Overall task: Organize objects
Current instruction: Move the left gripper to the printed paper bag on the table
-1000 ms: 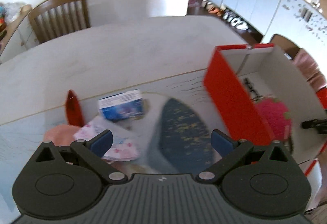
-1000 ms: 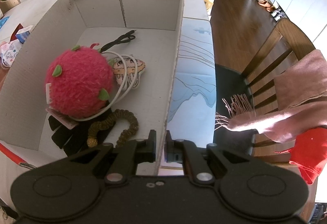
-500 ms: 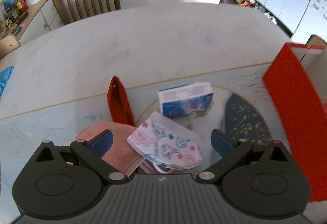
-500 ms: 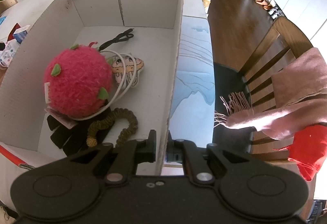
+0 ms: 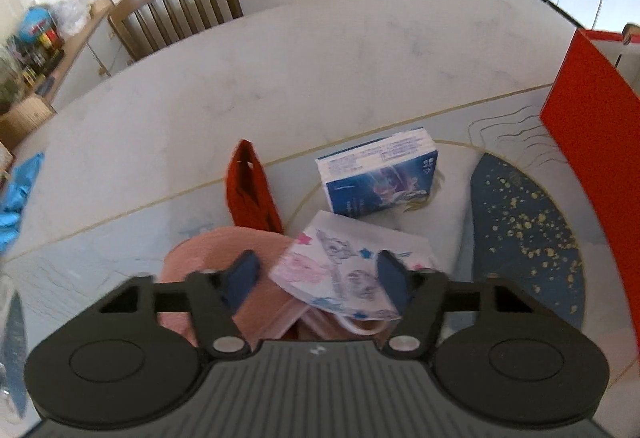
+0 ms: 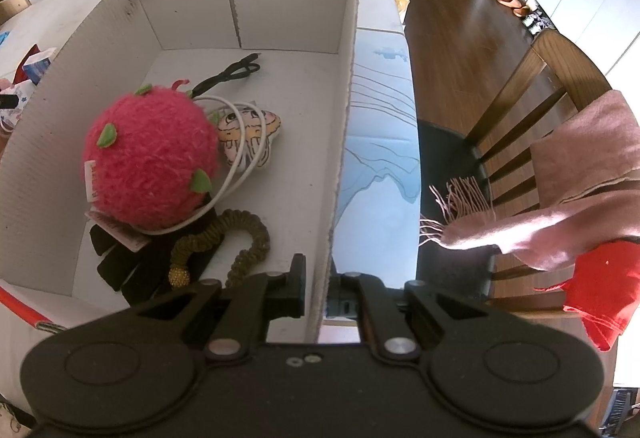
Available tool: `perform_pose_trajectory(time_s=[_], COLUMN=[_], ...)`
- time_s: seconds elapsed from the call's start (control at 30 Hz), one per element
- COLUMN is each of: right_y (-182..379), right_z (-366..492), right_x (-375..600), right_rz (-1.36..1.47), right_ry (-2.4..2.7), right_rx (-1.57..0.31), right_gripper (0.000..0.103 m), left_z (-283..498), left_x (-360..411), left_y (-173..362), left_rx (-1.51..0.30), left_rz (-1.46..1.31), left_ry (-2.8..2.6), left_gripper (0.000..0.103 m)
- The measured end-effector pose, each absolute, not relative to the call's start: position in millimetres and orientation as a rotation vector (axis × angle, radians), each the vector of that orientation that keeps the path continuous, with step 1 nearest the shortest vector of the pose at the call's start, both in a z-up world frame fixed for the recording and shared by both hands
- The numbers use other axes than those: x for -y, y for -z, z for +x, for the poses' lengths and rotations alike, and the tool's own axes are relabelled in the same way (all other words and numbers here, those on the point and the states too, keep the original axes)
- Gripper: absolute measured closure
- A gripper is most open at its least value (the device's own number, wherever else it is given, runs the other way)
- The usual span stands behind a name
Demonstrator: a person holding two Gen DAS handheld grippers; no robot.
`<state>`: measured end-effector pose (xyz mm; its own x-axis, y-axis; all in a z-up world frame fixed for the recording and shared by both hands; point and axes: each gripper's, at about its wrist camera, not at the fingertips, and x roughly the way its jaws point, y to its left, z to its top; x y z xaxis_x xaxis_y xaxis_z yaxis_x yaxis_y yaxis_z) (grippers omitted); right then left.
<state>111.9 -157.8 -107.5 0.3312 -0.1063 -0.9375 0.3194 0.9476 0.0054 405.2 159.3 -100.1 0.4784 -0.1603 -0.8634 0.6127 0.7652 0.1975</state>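
Sitting at the lower right of the table [image 5: 280, 50], the red-and-white box [image 6: 248, 18] is taking the gathered things, its right wall pinched by the closed fingers of the right gripper [image 6: 318, 286], apparently to steady it. Inside, a pink plush ball [image 6: 150, 162] is lying over cables. At lower centre of the left view, the left gripper [image 5: 316, 278] is closing its fingers around a printed pouch [image 5: 340, 274] lying on pink cloth [image 5: 224, 254], likely the next item; whether they are touching it yet, I cannot tell.
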Motion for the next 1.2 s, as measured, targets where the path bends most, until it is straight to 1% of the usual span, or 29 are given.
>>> perform_pose_trajectory(time_s=[0.03, 0.07, 0.13, 0.2, 0.23, 0.33, 0.43, 0.6, 0.97, 1.0, 1.07, 1.1, 1.13, 1.2], right_y=[107, 108, 108, 108, 108, 108, 108, 108, 108, 108, 108, 108, 108, 108], right_z=[112, 112, 111, 111, 111, 110, 110, 110, 111, 110, 111, 110, 110, 111], right_x=[158, 158, 158, 158, 159, 159, 159, 159, 158, 158, 158, 158, 158, 157], right_rz=[0.202, 0.202, 0.201, 0.201, 0.202, 0.201, 0.201, 0.201, 0.198, 0.198, 0.197, 0.198, 0.198, 0.197], right_ry=[0.280, 0.279, 0.279, 0.277, 0.276, 0.274, 0.274, 0.273, 0.272, 0.272, 0.272, 0.272, 0.272, 0.272], right_rx=[-1.203, -1.203, -1.202, -1.202, -1.201, -1.199, -1.198, -1.198, -1.199, -1.199, -1.199, -1.199, -1.199, -1.199], right_gripper=[0.097, 0.097, 0.097, 0.097, 0.097, 0.097, 0.097, 0.097, 0.096, 0.096, 0.095, 0.095, 0.095, 0.095], left_z=[405, 404, 402, 401, 400, 395, 386, 364, 328, 325, 320, 317, 315, 310], left_x=[-159, -159, -160, -161, -162, -163, -163, -159, -136, -136, -132, -130, -128, -124], left_y=[100, 99, 96, 93, 91, 87, 85, 87, 105, 105, 104, 104, 103, 102], left_rx=[-0.955, -0.945, -0.930, -0.930, -0.930, -0.943, -0.963, -1.018, -1.101, -1.100, -1.093, -1.090, -1.088, -1.074], left_rz=[0.545, 0.556, 0.561, 0.550, 0.541, 0.516, 0.486, 0.420, 0.449, 0.453, 0.484, 0.497, 0.505, 0.524], left_ry=[0.494, 0.491, 0.491, 0.505, 0.516, 0.568, 0.625, 0.708, 0.824, 0.834, 0.861, 0.878, 0.896, 0.917], left_gripper=[0.059, 0.064, 0.084, 0.093, 0.095, 0.099, 0.100, 0.100, 0.099, 0.098, 0.089, 0.076, 0.056, 0.031])
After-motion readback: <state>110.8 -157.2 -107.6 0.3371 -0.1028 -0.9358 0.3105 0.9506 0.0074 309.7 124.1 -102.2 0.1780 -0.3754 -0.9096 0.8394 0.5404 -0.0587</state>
